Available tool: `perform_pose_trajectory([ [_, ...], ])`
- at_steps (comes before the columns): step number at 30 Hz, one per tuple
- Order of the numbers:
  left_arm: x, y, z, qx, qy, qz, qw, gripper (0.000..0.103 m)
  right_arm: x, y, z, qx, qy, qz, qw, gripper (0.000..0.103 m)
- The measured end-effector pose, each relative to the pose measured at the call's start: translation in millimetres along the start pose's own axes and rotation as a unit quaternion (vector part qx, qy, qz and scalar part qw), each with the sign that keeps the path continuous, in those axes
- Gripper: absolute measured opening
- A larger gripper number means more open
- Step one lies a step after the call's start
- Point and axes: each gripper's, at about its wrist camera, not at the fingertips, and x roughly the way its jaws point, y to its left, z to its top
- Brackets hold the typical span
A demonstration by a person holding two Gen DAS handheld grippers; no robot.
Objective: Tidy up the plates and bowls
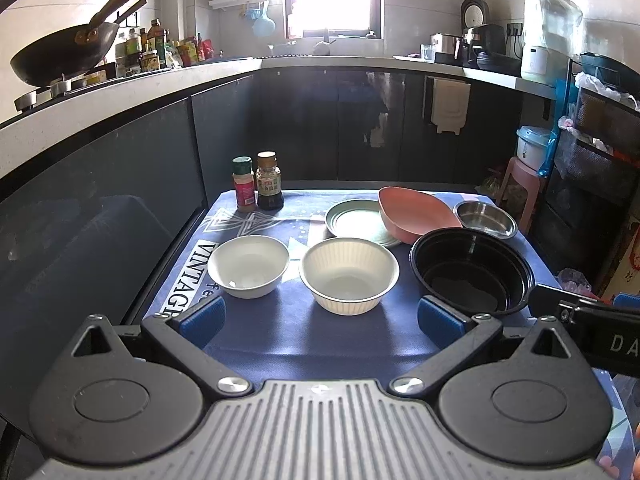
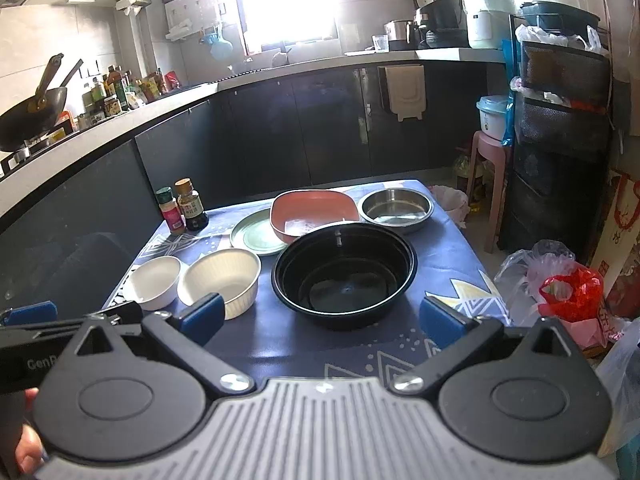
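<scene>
On the blue tablecloth stand a small white bowl (image 1: 248, 266) (image 2: 156, 282), a ribbed cream bowl (image 1: 349, 275) (image 2: 222, 280) and a large black bowl (image 1: 472, 270) (image 2: 344, 272). Behind them a green plate (image 1: 354, 222) (image 2: 256, 234) lies flat. A pink square dish (image 1: 416, 212) (image 2: 312, 212) rests tilted on the plate's right edge. A steel bowl (image 1: 485, 219) (image 2: 396, 208) stands at the back right. My left gripper (image 1: 320, 320) is open and empty, just in front of the cream bowl. My right gripper (image 2: 320, 318) is open and empty, in front of the black bowl.
Two seasoning bottles (image 1: 258, 182) (image 2: 184, 210) stand at the table's back left. Dark kitchen cabinets (image 1: 320, 128) wrap around behind the table. A pink stool (image 2: 486, 168) and a black rack (image 2: 560, 120) stand to the right, with plastic bags (image 2: 568, 284) on the floor.
</scene>
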Motion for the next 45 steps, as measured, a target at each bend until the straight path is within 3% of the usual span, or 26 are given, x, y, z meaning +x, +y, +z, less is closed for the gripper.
perform_pose_trajectory([
  [45, 3.2, -2.4, 2.4, -0.001, 0.001, -0.001, 1.0000, 0.103, -1.7, -1.1, 5.2, 0.002, -0.010, 0.000, 1.000, 0.103],
])
